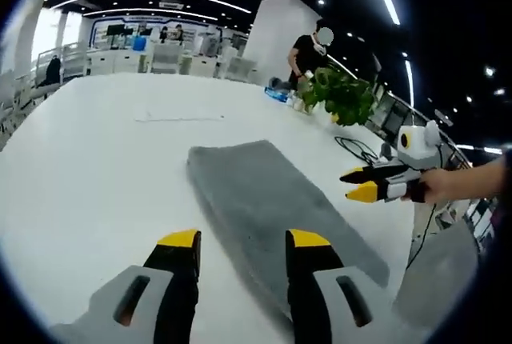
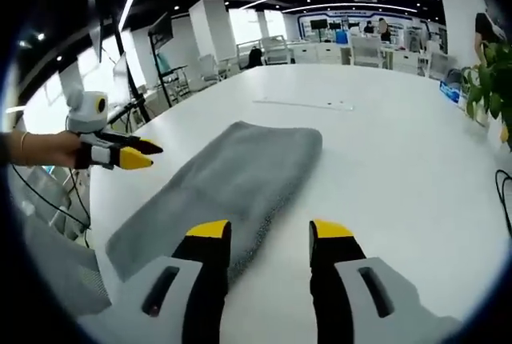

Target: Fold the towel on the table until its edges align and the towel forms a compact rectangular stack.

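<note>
A grey towel (image 1: 272, 200) lies flat on the white table (image 1: 96, 160) as a long folded strip. In the left gripper view my left gripper (image 1: 244, 242) stands open above the strip's near end, nothing between its jaws. My right gripper (image 1: 350, 185), held by a hand (image 1: 452, 184), hovers off the towel's right side, apart from it. In the right gripper view the same towel (image 2: 240, 176) runs away from my open right gripper (image 2: 270, 232), whose left jaw is over its near edge. The left gripper (image 2: 154, 158) hangs at the left, beside the towel's long edge.
A potted plant (image 1: 344, 96) (image 2: 488, 72) stands at one table edge, with a black cable (image 1: 356, 148) lying near it. A person in black (image 1: 308, 56) stands beyond the plant. A grey chair back (image 1: 440, 272) sits by the table's near edge. Desks and chairs fill the background.
</note>
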Demonstrator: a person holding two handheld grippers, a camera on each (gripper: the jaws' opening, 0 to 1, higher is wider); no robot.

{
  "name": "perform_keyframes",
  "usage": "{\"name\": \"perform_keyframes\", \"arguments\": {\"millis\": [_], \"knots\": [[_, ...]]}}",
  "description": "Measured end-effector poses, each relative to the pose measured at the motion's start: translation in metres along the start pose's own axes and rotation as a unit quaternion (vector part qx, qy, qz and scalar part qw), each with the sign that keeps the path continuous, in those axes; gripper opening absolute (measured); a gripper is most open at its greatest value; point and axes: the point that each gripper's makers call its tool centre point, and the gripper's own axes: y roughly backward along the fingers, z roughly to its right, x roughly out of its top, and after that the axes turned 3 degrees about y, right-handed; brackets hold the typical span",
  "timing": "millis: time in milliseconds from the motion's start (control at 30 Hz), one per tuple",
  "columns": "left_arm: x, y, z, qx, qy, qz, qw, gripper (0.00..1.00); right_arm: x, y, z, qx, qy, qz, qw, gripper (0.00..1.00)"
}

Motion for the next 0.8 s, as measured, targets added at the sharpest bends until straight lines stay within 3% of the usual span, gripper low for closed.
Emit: {"name": "perform_keyframes", "arguments": {"millis": [133,333,500,667,800], "knots": [[-0.004,0.004,0.012,-0.014,-0.061,-0.019,0.9979,0.54,0.003,0.005,-0.007,0.017,0.017,0.001,0.9997,0.43],[-0.008,0.012,0.037,-0.040,-0.108,-0.028,0.9930,0.61,0.005,0.011,-0.024,0.041,0.046,-0.005,0.9981,0.47],[-0.026,0.017,0.055,-0.068,-0.168,-0.057,0.9818,0.60,0.000,0.015,-0.040,0.059,0.082,-0.018,0.9947,0.47],[-0.040,0.020,0.069,-0.080,-0.195,-0.074,0.9747,0.62,-0.005,0.018,-0.055,0.073,0.108,-0.029,0.9911,0.49],[-0.046,0.024,0.080,-0.092,-0.176,-0.073,0.9774,0.64,-0.011,0.020,-0.066,0.090,0.118,-0.034,0.9883,0.48]]}}
